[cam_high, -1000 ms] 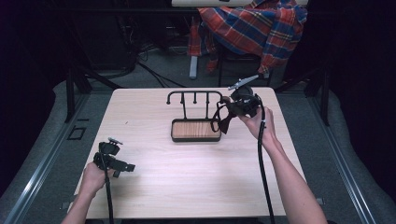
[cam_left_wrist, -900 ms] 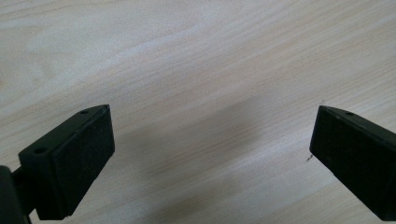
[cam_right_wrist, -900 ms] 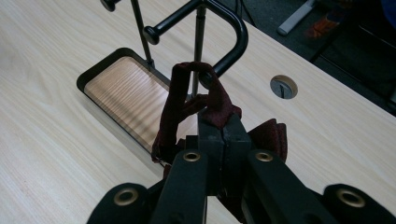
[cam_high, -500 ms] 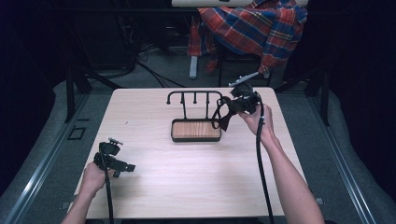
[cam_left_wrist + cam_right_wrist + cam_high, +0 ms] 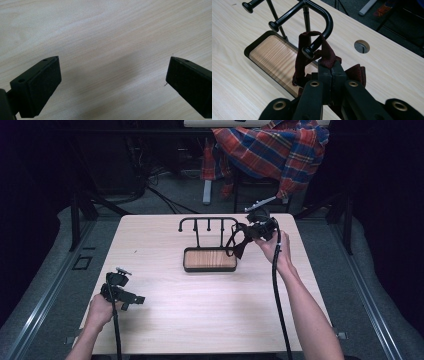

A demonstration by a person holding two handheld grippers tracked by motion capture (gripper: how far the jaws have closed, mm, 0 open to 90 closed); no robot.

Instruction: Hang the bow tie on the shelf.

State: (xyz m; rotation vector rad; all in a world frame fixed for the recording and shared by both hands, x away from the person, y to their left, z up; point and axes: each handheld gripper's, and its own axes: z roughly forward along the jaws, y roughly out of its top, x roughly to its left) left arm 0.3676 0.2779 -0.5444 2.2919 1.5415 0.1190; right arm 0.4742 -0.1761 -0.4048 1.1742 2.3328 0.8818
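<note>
A black hook rack (image 5: 207, 220) stands on a wood-lined tray (image 5: 210, 259) at the middle of the table. My right gripper (image 5: 243, 237) is at the rack's right end, shut on a dark maroon fabric loop (image 5: 234, 246). In the right gripper view the fabric loop (image 5: 302, 50) is draped over the knobbed tip of the curved end hook (image 5: 308, 52), and my right gripper (image 5: 331, 68) pinches the cloth just below it. My left gripper (image 5: 131, 297) rests low at the table's front left. In its own view the left gripper (image 5: 113, 72) is open over bare wood.
The table (image 5: 165, 315) is light wood, with a round cable hole (image 5: 362, 46) beyond the rack. A plaid cloth (image 5: 270, 150) lies over a chair behind the table. Cables (image 5: 276, 285) trail from both grippers toward the front edge.
My right gripper has edged slightly toward the rack's end hook with the fabric loop. The left gripper has stayed put.
</note>
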